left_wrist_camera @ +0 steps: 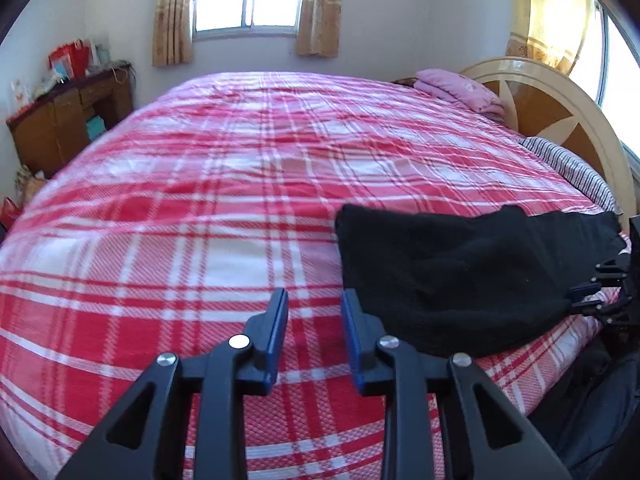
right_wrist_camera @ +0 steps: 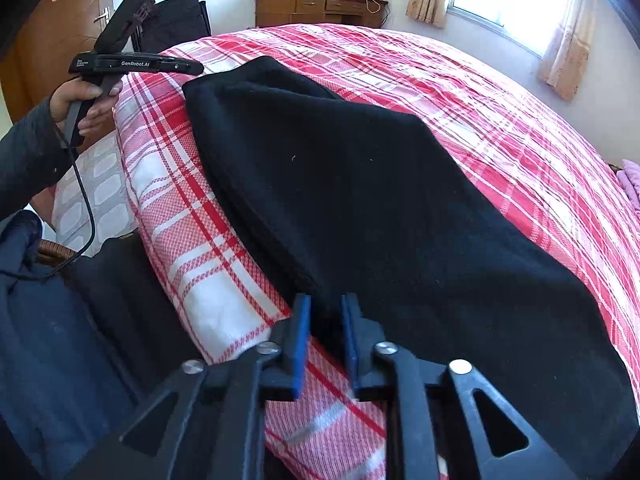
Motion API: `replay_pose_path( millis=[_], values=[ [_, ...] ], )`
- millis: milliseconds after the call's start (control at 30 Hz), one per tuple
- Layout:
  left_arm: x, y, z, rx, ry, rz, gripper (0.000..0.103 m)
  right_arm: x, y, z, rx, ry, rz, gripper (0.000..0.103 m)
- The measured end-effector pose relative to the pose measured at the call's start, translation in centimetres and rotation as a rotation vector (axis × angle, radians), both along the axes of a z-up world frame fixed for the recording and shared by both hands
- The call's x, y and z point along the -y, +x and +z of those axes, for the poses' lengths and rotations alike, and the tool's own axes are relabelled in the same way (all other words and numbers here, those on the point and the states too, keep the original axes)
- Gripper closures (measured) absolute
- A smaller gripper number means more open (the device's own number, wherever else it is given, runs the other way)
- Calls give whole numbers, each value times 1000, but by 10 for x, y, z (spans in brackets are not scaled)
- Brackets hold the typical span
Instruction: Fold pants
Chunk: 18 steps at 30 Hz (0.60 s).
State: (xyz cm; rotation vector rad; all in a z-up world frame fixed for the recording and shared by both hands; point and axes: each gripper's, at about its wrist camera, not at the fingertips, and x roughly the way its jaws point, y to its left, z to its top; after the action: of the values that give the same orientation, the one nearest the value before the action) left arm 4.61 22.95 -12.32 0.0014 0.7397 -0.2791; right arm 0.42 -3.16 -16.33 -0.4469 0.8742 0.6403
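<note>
Black pants (right_wrist_camera: 380, 200) lying on the red plaid bedspread (left_wrist_camera: 200, 200), near the bed's side edge, already doubled into a long flat shape with one rounded end far off and the near end at the right gripper (right_wrist_camera: 326, 308). Right gripper's jaws narrowly parted with the dark edge of the cloth between the blue pads (right_wrist_camera: 302, 340); whether actually pinching cannot be told. Left gripper (left_wrist_camera: 314, 304) hovering over bare bedspread just beside the pants' rounded end, jaws apart, holding nothing.

Judging by the look: thick, fleecy, soft fabric, light, limp, no stiffness at all. Likely to sag and drape once lifted, layers prone to sliding apart if pinched through only one ply. Not fragile, not slippery; the napped surface should grip the pads well and cling somewhat to the woven bedspread when dragged.

Best hold, probably: both layers together at the corners of one short end, one gripper per corner, so the edge stays straight while carried over onto the other end. A pinch mid-edge risks bunching.

Elsewhere: pink folded cloth (left_wrist_camera: 460, 88) by the headboard (left_wrist_camera: 560, 96), wooden dresser (left_wrist_camera: 68, 120) against the far wall.
</note>
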Motion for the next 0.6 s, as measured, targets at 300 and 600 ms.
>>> replay_pose_path(
  millis=[300, 600],
  values=[
    [62, -1, 19, 38, -20, -140, 55, 65, -5, 31, 70, 45, -202, 81],
    [210, 9, 47, 44, -6, -480, 55, 227, -23, 65, 135, 146, -684, 81]
  ],
)
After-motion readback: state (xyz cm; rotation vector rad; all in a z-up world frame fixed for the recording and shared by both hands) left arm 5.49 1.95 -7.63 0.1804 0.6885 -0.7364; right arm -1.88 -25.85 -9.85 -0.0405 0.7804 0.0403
